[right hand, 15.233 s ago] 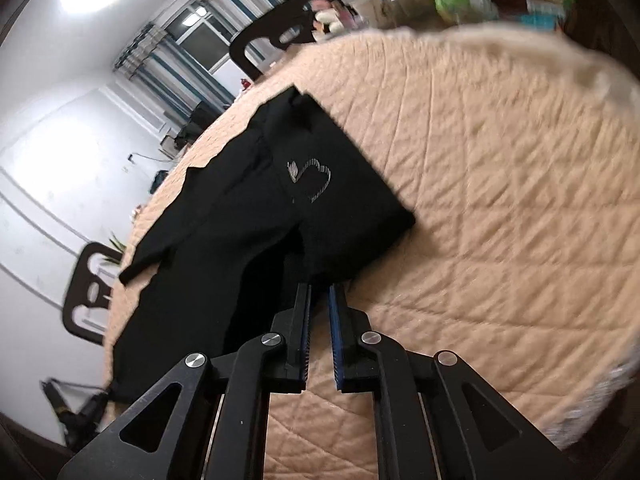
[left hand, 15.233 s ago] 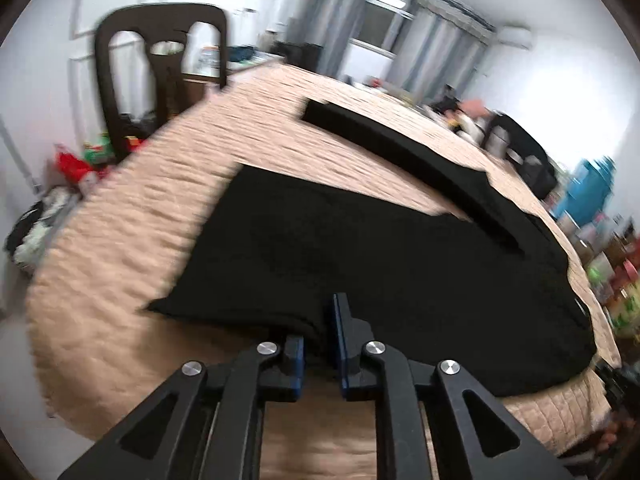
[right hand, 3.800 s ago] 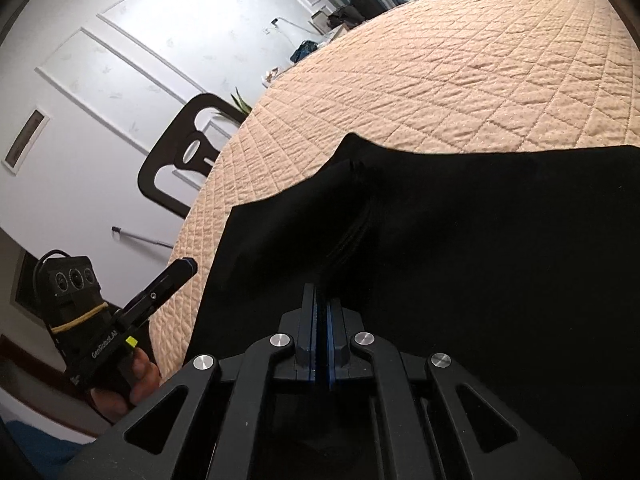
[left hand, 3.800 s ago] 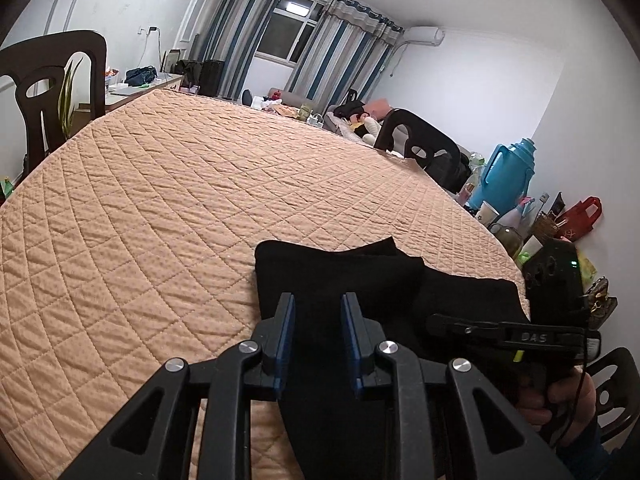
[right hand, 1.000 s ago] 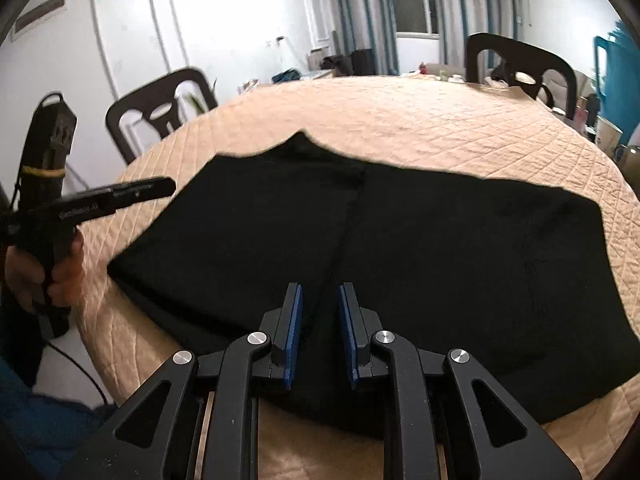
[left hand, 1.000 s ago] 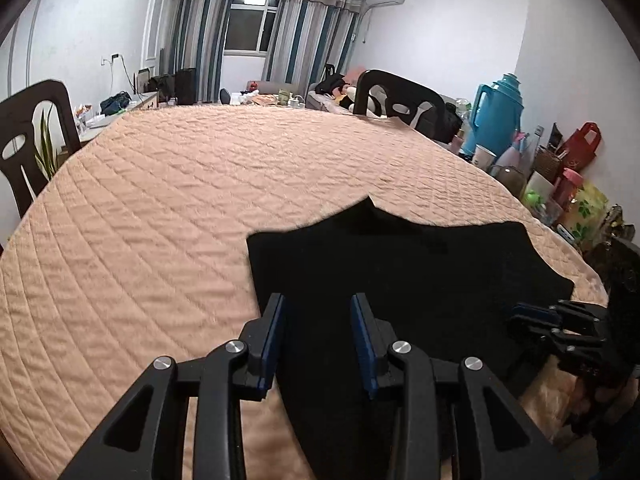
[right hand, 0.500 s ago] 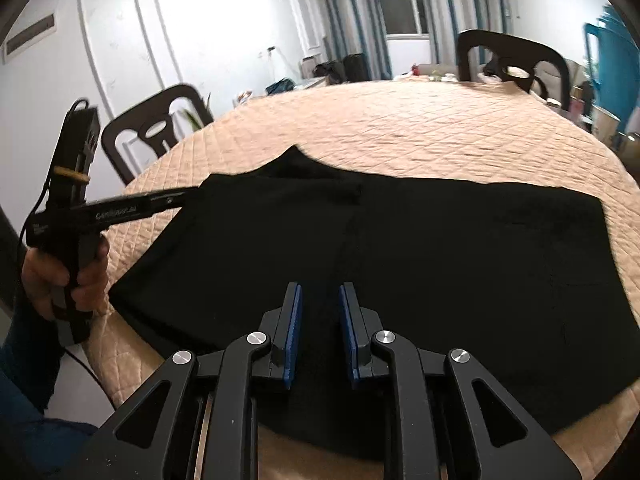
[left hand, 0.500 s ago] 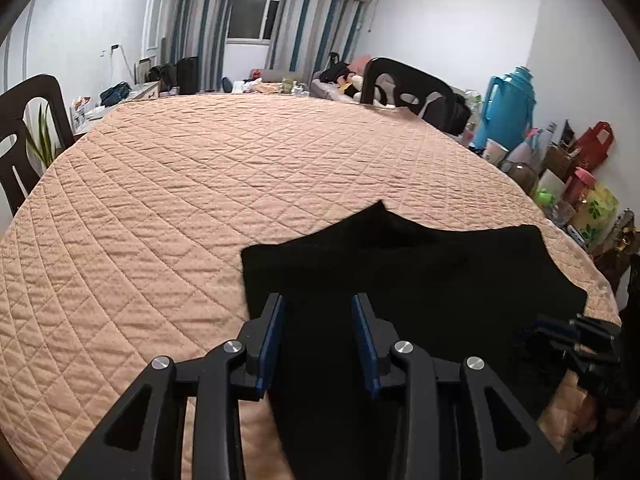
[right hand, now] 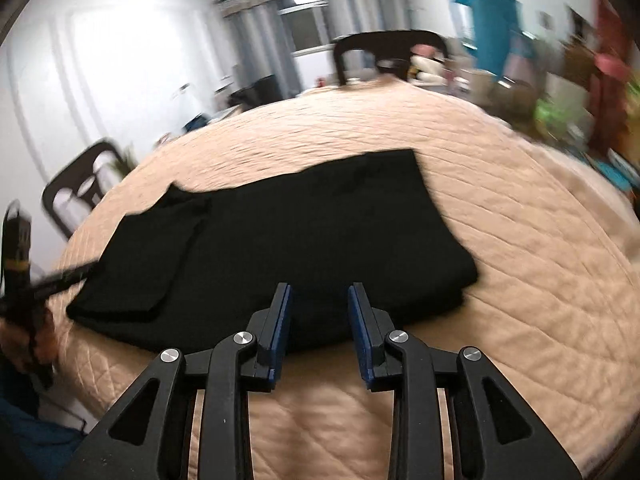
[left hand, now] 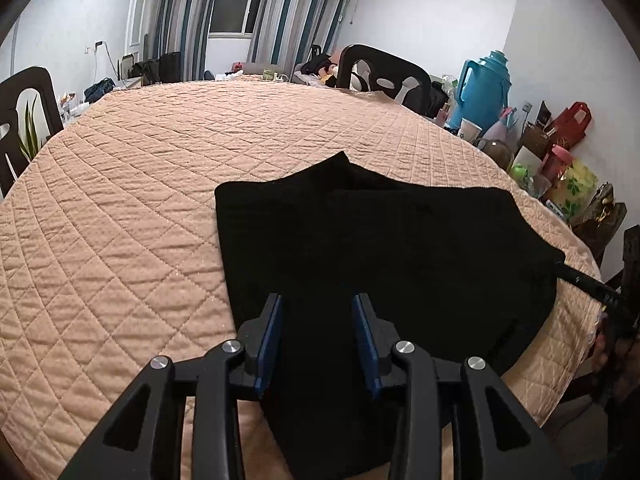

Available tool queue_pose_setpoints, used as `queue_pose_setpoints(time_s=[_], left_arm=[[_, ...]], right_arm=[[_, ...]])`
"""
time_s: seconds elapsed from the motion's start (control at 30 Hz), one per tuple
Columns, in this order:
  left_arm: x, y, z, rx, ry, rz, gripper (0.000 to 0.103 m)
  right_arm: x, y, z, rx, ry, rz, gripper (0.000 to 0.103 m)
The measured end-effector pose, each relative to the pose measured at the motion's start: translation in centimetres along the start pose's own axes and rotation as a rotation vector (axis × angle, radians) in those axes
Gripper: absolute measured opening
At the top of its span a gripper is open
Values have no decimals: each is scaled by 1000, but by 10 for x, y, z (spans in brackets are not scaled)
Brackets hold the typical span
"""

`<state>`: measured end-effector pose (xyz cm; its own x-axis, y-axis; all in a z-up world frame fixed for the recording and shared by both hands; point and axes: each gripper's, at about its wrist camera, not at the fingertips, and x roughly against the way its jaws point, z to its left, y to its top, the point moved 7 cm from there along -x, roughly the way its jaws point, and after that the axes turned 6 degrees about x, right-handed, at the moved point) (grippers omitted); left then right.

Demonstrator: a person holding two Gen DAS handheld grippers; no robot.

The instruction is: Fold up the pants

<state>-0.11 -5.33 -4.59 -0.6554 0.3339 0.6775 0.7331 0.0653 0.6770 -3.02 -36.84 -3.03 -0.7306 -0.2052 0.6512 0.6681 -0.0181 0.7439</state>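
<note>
Both tools have let go and pulled back a bit; the left gripper (left hand: 318,340) has its blue fingers spread wide with nothing in them, and the right gripper (right hand: 319,330) has opened wider too; so the folding looks almost done; the black pants (left hand: 384,252) lie flat in a neat folded pile near the close edge of the quilted table (left hand: 120,208).

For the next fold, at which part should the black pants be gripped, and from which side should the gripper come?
Probably the near right corner of the folded black pants, where the stacked layers end in a thick edge on the quilted peach table cover. The open right gripper could come in low from the near side, one finger sliding under that edge. The open left gripper hovers over the other end, holding nothing.
</note>
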Motion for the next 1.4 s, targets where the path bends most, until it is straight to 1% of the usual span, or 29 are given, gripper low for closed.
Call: queue_pose_setpoints(time_s=[0.13,0.17,0.2,0.27,0.37,0.43,0.5,0.57,0.67,0.77,0.8,0.83,0.87,0.93,1.03,1.1,1.17,1.23,1.3,1.37,1.4], left_arm=[[-1,1,1,16,-10,-3,39],[-1,1,2,20,-11,-5,39],[-1,1,1,21,-11,-6,39],[-1,1,0,15,-6,-5,39],[0,2,-1,11,-2,0,39],[1,7,0,13,8,-12,39],[2,11,3,13,14,-28,39],[1,16,4,14,19,-40,39],[-7,15,6,21,22,-28,39],[-9,14,5,16,18,-25,39],[-9,14,5,17,13,-24,39],[-9,13,5,19,10,-22,39],[-10,13,6,22,7,-21,39],[-10,13,6,23,5,-20,39],[-10,13,5,19,0,-22,41],[-10,14,4,20,-6,-21,41],[-9,14,5,25,-13,-21,41],[-8,13,5,27,-14,-23,41],[-8,12,6,28,-14,-25,41],[-7,11,7,31,-14,-26,41],[-7,11,6,31,-14,-26,41]], right_arm=[[11,-7,-16,-128,51,-12,30],[12,-9,-18,-148,45,-11,33],[12,-10,-21,-161,32,-10,42],[13,-15,-30,-216,17,-4,51],[8,-18,-42,-330,63,4,51],[5,-13,-46,-390,102,-17,52],[-2,-8,-47,-428,134,-10,53],[-6,-6,-49,-449,143,-11,57],[-8,-1,-51,-472,141,-23,58],[0,1,-60,-522,90,-94,58],[0,-1,-62,-533,82,-96,58],[-3,-6,-64,-557,71,-67,57],[-2,-7,-62,-561,66,-73,57],[0,-10,-56,-573,44,-47,57],[-3,-9,-46,-576,91,-22,58],[-8,-4,-50,-558,92,-30,58],[-11,2,-59,-581,101,-58,58],[-11,8,-66,-578,82,-95,58],[-12,11,-68,-591,84,-119,58],[-18,11,-62,-594,97,-115,58],[-20,11,-58,-570,91,-111,55]])
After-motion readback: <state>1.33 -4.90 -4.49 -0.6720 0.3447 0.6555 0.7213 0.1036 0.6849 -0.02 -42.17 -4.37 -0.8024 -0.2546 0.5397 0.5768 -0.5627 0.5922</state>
